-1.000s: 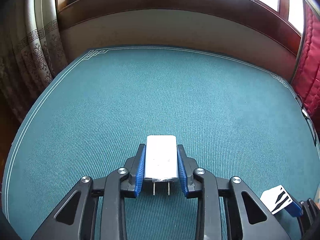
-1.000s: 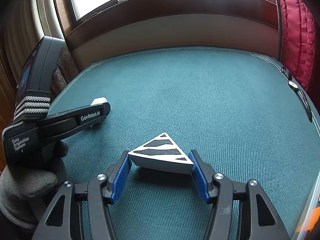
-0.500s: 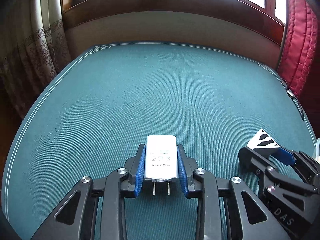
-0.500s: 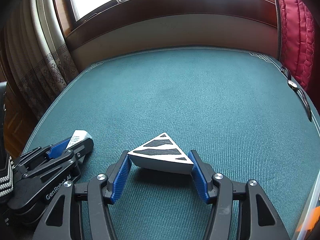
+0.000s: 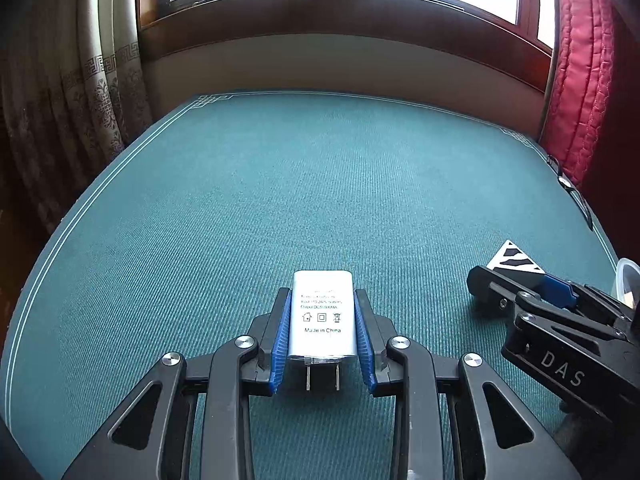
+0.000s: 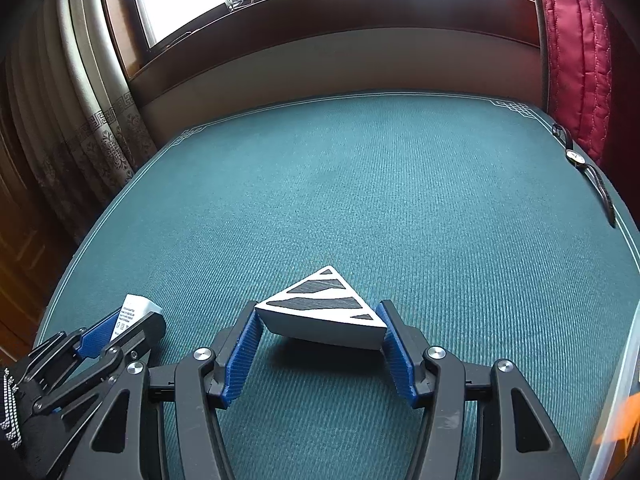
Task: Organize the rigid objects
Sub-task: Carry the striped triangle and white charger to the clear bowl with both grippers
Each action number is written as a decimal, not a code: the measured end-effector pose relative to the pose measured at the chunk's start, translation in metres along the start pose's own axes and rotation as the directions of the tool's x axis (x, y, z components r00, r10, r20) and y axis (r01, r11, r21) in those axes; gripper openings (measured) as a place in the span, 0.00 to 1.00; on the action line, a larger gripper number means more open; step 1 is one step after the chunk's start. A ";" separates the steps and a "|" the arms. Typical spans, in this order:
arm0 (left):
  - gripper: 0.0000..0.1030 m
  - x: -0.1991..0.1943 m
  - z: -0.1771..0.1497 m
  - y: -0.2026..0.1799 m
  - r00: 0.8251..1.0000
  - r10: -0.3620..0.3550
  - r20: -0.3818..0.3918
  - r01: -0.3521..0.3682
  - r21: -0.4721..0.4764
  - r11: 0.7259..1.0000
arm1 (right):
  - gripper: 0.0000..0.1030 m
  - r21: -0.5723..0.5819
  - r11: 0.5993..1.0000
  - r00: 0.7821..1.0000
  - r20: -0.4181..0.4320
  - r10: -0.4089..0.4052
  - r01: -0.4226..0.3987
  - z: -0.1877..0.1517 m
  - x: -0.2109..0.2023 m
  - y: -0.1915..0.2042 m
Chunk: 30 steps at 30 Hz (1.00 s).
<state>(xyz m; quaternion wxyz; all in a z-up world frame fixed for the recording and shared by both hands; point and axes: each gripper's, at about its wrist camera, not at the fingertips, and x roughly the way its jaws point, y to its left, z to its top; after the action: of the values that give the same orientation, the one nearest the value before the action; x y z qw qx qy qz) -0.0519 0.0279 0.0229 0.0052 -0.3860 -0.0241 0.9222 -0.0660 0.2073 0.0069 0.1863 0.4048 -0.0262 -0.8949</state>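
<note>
Tub rim [image 5: 624,280] (contents unclear), teal table [image 5: 320,200]

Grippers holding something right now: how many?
2. The left gripper clamps the white charger; the right gripper clamps the striped wedge. Both are low over the green mat.

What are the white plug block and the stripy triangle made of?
The white rectangular charger plug looks like smooth, slightly glossy plastic with printed text and two metal prongs. The white triangular block with black stripes looks matte and hard, maybe painted wood or plastic; I can't tell which.
</note>
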 end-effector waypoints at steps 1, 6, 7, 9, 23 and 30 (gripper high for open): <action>0.30 -0.002 0.000 0.001 1.000 -0.003 0.004 0.003 -0.003 1.000 | 0.59 -0.002 1.000 1.000 -0.004 0.001 -0.001 -0.001 -0.001 -0.002; 0.30 -0.010 -0.002 0.003 1.000 -0.018 0.019 0.018 -0.014 1.000 | 0.59 -0.009 1.000 1.000 -0.010 -0.016 0.016 -0.013 -0.014 -0.006; 0.30 -0.011 -0.003 0.003 1.000 -0.020 0.020 0.020 -0.014 1.000 | 0.59 -0.003 1.000 1.000 -0.010 -0.016 0.016 -0.016 -0.018 -0.008; 0.30 -0.012 -0.004 0.001 1.000 -0.023 0.021 0.023 -0.007 1.000 | 0.59 0.007 1.000 1.000 -0.009 -0.017 0.017 -0.023 -0.025 -0.012; 0.30 -0.035 -0.014 -0.017 0.998 -0.058 0.037 0.058 0.006 0.998 | 0.59 0.060 0.998 0.999 0.040 0.023 -0.025 -0.055 -0.077 -0.026; 0.30 -0.054 -0.016 -0.029 0.994 -0.096 0.060 0.095 0.034 0.995 | 0.59 0.075 0.997 0.997 0.080 0.017 -0.023 -0.059 -0.103 -0.033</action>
<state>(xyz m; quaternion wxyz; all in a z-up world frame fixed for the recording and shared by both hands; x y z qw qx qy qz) -0.0029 0.0565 0.0513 0.0545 -0.3555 -0.0283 0.9326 0.0296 0.2804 0.0342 0.1786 0.3754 -0.0717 -0.9067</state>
